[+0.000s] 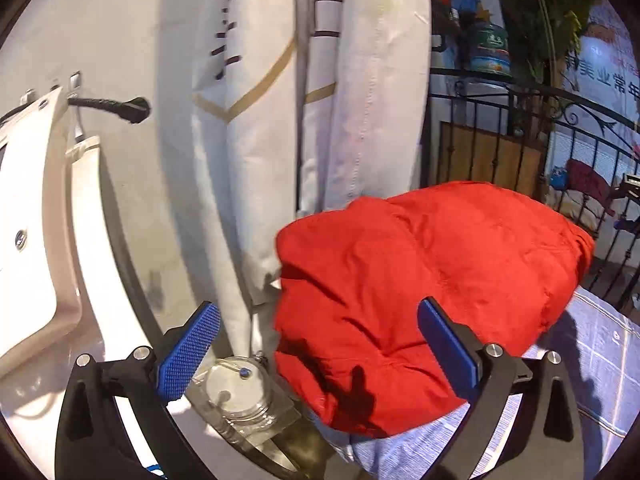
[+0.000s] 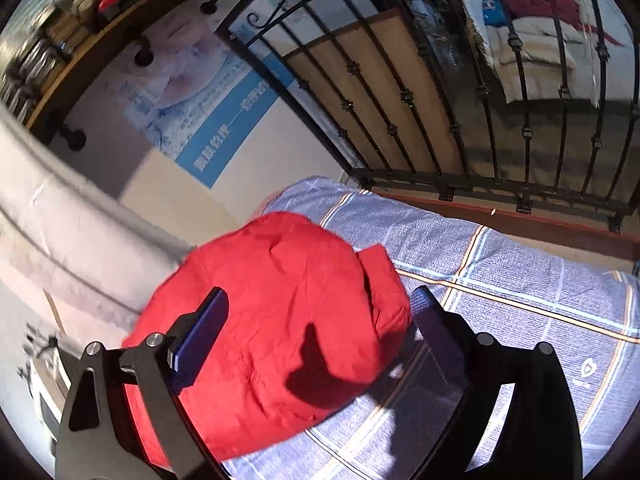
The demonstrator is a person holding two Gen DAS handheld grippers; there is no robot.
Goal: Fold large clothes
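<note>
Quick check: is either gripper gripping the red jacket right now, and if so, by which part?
Neither. The left gripper and the right gripper both stand open over the folded red jacket on the plaid sheet, with no fabric between the fingers.

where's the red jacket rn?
The red jacket lies bundled on the blue plaid sheet, at its edge nearest the white hanging fabric, in front of both open tongs.

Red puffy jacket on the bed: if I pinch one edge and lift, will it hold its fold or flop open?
The red jacket looks quilted and puffy, so it is probably light yet springy and may puff back open. Its soft creases suggest it will drape limply from one pinch. Both grippers, left and right, are open, so supporting two edges seems safer on the checked sheet.
</note>
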